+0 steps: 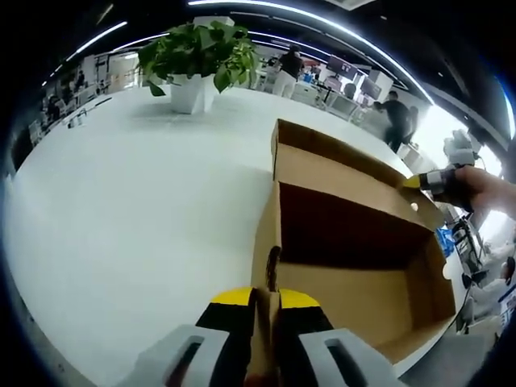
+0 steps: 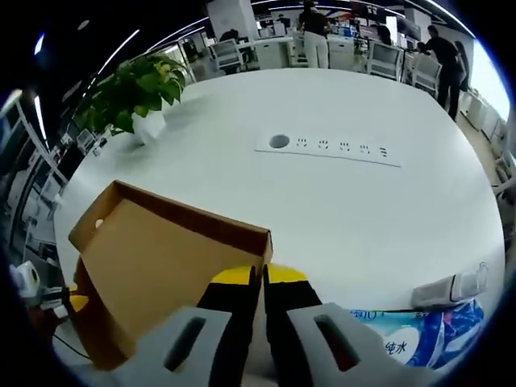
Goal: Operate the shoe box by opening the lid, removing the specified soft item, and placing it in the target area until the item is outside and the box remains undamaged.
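So in the left gripper view, starting from the left side, there's a big stretch of white table with nothing much going on, and a potted plant in a white pot sitting toward the far edge. Moving right you hit the shoe box, brown cardboard, lid already flipped up and standing behind the open cavity. The inside looks dark and I honestly can't make out any soft item in there. The left tongs come up from the bottom and are pinched tight on the near wall of the box, with the cardboard edge running right between the yellow-tipped jaws. Further right, the right tongs reach in and sit at the corner of the lid, with a hand behind them. People stand around desks way in the background.

The right gripper view, left to right again: the plant at upper left, then the lid seen from its plain outer face, tilted up. The right tongs are clamped on the lid's corner edge. A row of sockets is set in the table beyond, and a pack of tissues lies at bottom right.
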A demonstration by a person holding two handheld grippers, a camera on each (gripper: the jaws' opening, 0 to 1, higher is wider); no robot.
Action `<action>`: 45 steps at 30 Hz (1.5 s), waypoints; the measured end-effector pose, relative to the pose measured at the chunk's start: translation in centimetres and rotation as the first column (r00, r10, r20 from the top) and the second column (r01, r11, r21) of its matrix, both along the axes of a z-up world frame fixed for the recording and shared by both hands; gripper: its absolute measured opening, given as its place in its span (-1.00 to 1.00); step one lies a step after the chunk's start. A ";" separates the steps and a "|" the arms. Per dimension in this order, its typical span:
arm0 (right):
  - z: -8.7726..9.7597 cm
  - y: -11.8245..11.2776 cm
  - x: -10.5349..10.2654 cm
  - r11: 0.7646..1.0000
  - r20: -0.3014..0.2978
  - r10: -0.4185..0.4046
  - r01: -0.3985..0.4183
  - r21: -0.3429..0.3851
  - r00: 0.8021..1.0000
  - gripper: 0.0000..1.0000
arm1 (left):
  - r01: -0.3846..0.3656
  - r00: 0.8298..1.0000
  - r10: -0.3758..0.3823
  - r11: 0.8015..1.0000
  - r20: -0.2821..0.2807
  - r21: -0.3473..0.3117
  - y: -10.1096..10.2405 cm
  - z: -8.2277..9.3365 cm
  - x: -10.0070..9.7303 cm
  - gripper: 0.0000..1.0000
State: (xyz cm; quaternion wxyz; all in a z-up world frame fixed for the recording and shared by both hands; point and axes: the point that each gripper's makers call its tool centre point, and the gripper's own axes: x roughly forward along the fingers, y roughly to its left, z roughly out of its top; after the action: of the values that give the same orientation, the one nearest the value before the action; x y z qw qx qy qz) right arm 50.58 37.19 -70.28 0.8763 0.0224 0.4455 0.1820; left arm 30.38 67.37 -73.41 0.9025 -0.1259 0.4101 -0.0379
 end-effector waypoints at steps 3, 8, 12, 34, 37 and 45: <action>1.9 0.6 -2.0 1.000 0.030 -0.008 0.008 0.006 1.000 -0.97 | -0.003 1.000 0.003 1.000 -0.002 0.005 -0.1 0.1 -0.1 -0.82; 4.0 0.8 -3.1 1.000 0.080 -0.001 0.000 0.015 0.997 -0.98 | -0.013 1.000 0.013 1.000 0.004 0.011 -0.2 0.2 -0.3 -0.83; 4.8 0.6 -3.0 0.999 0.096 -0.009 0.005 0.034 0.995 -0.98 | -0.010 1.000 0.010 1.000 0.000 0.014 -0.3 0.3 -0.4 -0.83; 10.4 0.7 -5.1 0.998 0.254 0.026 -0.039 0.048 0.967 -1.00 | -0.049 0.999 0.049 0.999 -0.004 0.002 -0.6 0.2 -0.4 -0.82; 11.1 0.9 -5.6 0.998 0.277 0.043 -0.056 0.037 0.960 -1.00 | -0.058 0.998 0.058 0.998 -0.005 -0.003 -0.6 0.2 -0.4 -0.82; 12.7 1.2 -7.0 0.996 0.336 0.082 -0.089 0.005 0.938 -1.00 | -0.079 0.997 0.078 0.997 -0.004 -0.017 -0.9 0.4 -0.2 -0.81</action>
State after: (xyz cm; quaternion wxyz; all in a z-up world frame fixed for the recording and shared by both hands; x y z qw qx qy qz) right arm 43.57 38.42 -57.60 0.9302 -0.0193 0.2886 0.2258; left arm 30.20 66.48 -73.04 0.9015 -0.1499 0.4061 -0.0058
